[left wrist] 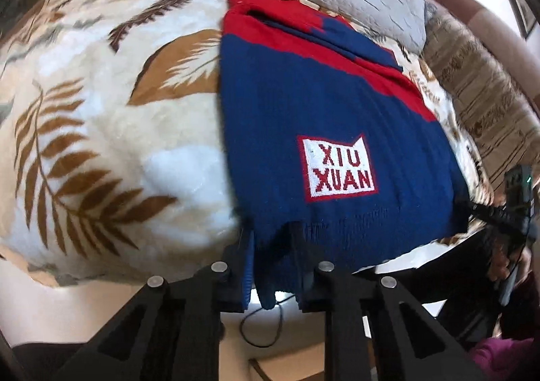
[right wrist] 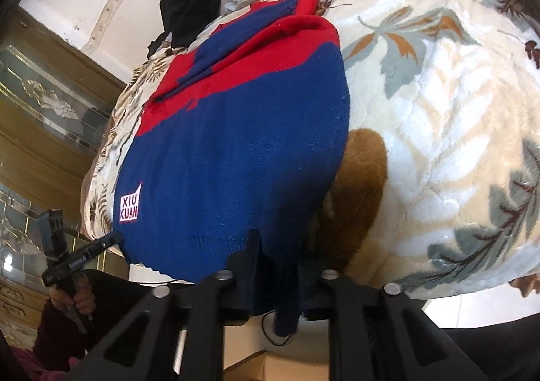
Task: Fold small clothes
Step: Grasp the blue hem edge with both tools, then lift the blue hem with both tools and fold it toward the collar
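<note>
Your left hand-held gripper (left wrist: 270, 266) and right hand-held gripper (right wrist: 276, 279) each pinch the sweater (left wrist: 324, 131) hem at the bed (left wrist: 101, 144) edge, nearly shut; thin bites may slip when lifted; the sweater sags unevenly.

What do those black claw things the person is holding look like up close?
Each is a matte black plastic two-finger gripper with angular linkage bars, triangular cut-outs and round silver pivot pins. Seen from the right one's camera, the left gripper is a slim black bar with small white lettering, topped by a boxy grey-blue camera mount. The hand gripping its handle emerges from a dark maroon sleeve.
</note>
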Available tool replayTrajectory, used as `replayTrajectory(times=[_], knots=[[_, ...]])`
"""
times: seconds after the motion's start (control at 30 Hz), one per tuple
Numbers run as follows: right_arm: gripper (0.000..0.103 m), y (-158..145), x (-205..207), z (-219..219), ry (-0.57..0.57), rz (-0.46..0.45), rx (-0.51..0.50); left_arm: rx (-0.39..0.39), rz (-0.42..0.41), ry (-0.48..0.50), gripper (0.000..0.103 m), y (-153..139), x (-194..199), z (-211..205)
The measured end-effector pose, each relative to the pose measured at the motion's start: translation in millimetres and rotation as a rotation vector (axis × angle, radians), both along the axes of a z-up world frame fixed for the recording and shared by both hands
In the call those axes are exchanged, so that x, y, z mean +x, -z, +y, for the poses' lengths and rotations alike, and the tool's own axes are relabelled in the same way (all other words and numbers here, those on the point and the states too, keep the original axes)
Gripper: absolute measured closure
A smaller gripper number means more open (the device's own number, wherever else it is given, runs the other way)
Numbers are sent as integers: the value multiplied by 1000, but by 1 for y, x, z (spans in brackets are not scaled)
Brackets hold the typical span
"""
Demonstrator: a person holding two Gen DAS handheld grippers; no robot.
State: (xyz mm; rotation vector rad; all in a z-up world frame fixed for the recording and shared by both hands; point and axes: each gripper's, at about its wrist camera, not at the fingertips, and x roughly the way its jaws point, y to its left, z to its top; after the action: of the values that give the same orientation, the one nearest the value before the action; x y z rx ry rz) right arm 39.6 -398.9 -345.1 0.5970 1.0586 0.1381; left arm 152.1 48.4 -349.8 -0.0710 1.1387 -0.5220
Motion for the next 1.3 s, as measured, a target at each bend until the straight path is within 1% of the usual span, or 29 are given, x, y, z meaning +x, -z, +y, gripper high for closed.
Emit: replayTrajectory(times=[0.07, 0.1, 0.13, 0.17, 0.2, 0.27, 0.33, 0.37, 0.4, 0.43, 0.47, 0.5, 0.6, 0.67, 0.73, 0.77, 0.8, 0.83, 0.9, 0.93, 1.0, 1.07, 1.13, 1.17, 1.2, 1.23, 1.3], knots=[[84, 2, 0, -2, 2, 8, 11, 18, -5, 11, 82, 1, -4, -3], [84, 3, -1, -4, 1, 10, 24, 24, -1, 15, 76, 3, -5, -4], [81, 4, -1, -5, -1, 16, 37, 19, 22, 25, 71, 7, -5, -6], [81, 6, -1, -6, 0, 29, 58, 11, 27, 26, 65, 7, -6, -8], [81, 8, -1, -7, 4, 44, 74, 9, 22, 26, 64, 7, -7, -9], [77, 9, 1, -5, 12, 55, 92, 16, 20, 30, 64, 7, -7, -12], [77, 9, 2, 1, -5, 57, 77, -11, 29, 8, 82, 7, -5, -7], [77, 8, 3, 4, -19, 52, 56, -40, 35, 4, 95, 6, -3, -5], [77, 7, 3, 8, -29, 40, 32, -64, 43, 1, 95, 5, -2, -2], [81, 6, 3, 10, -37, 32, 15, -88, 47, -3, 95, 3, -1, 0], [88, 4, 3, 11, -41, 28, -1, -94, 37, 4, 95, 0, -1, 0], [92, 2, 3, 11, -43, 20, -10, -97, 25, 14, 95, -3, -2, 0], [93, -11, 2, 9, -43, -22, 7, -128, -33, 46, 95, -23, -5, 1], [93, -21, 3, 7, -43, -51, 27, -158, -63, 50, 95, -34, -4, 6], [93, -28, 6, 5, -48, -70, 39, -182, -67, 61, 95, -38, -2, 7], [93, -29, 8, 5, -59, -71, 47, -178, -60, 67, 95, -36, -1, 6], [93, -28, 9, 5, -65, -59, 49, -161, -49, 67, 95, -32, 0, 5], [93, -24, 10, 5, -63, -44, 53, -136, -18, 64, 95, -23, 1, 3], [89, -9, 14, 4, -59, 14, 89, -102, 40, 50, 94, -7, 4, 1], [89, 0, 16, 4, -47, 59, 103, -90, 69, 44, 94, 1, 5, 0], [87, 11, 16, 3, -26, 102, 129, -95, 94, 38, 93, 6, 6, 0], [85, 14, 16, 1, -20, 99, 165, -136, 81, 57, 93, 2, 6, -1], [84, 12, 16, 3, -32, 91, 159, -179, 41, 75, 95, -9, 5, -2], [88, 7, 17, 5, -44, 60, 131, -192, 23, 85, 95, -14, 5, -1], [89, 3, 18, 6, -46, 48, 115, -198, 6, 95, 95, -20, 5, -1], [92, 1, 19, 7, -46, 50, 121, -207, -23, 112, 96, -31, 7, -2], [92, -10, 25, 6, -47, 35, 137, -241, -61, 123, 96, -50, 15, -2]])
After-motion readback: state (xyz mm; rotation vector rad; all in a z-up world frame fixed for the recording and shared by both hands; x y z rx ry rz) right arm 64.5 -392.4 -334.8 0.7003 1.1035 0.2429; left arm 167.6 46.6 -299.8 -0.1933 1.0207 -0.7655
